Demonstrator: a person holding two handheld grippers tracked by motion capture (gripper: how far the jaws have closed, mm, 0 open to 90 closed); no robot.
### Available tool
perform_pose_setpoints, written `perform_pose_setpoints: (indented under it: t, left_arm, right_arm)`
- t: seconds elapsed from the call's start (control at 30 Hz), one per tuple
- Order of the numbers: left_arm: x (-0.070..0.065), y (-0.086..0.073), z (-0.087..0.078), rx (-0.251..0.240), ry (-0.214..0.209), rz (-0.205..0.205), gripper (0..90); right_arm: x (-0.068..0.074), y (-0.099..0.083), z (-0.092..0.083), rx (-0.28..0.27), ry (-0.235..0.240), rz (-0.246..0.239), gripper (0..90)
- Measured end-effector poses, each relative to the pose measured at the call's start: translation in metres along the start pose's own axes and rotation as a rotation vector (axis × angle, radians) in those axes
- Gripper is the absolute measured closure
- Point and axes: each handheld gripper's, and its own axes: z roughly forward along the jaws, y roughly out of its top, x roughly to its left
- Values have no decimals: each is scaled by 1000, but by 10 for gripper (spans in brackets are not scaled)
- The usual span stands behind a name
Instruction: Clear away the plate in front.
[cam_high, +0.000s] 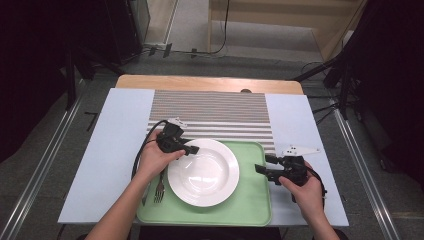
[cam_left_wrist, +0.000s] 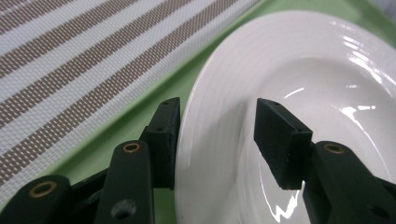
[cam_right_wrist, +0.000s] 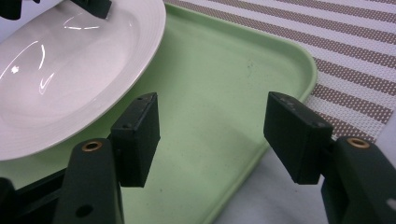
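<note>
Left gripper view: our left gripper (cam_left_wrist: 217, 140) straddles the glossy white ceramic plate's (cam_left_wrist: 299, 93) rim, jaws apart; slippery, breakable, best gripped there.

Black two-jaw claws (cam_high: 191, 148) (cam_high: 263, 164) with brass-ringed pivots, grey triangular top plates, trailing black cables.

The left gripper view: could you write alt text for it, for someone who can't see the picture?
Two black jaws of the left gripper stand open astride the rim of a white plate, one outside the rim and one over the plate's inner surface, neither pressing on it. The plate sits on a green tray, and beyond it lies a brown-and-white striped placemat.
</note>
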Motion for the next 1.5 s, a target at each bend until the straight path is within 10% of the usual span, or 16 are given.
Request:
perform_pose_setpoints:
  t: [0.37,1.5]
  left_arm:
    - [6,0,-13,-41,-22,-103,476]
    - [9,-19,-66,-154,-30,-65,394]
  right_arm:
    - [1,0,1,6,9,-5,352]
    - [6,1,4,16,47,-16,349]
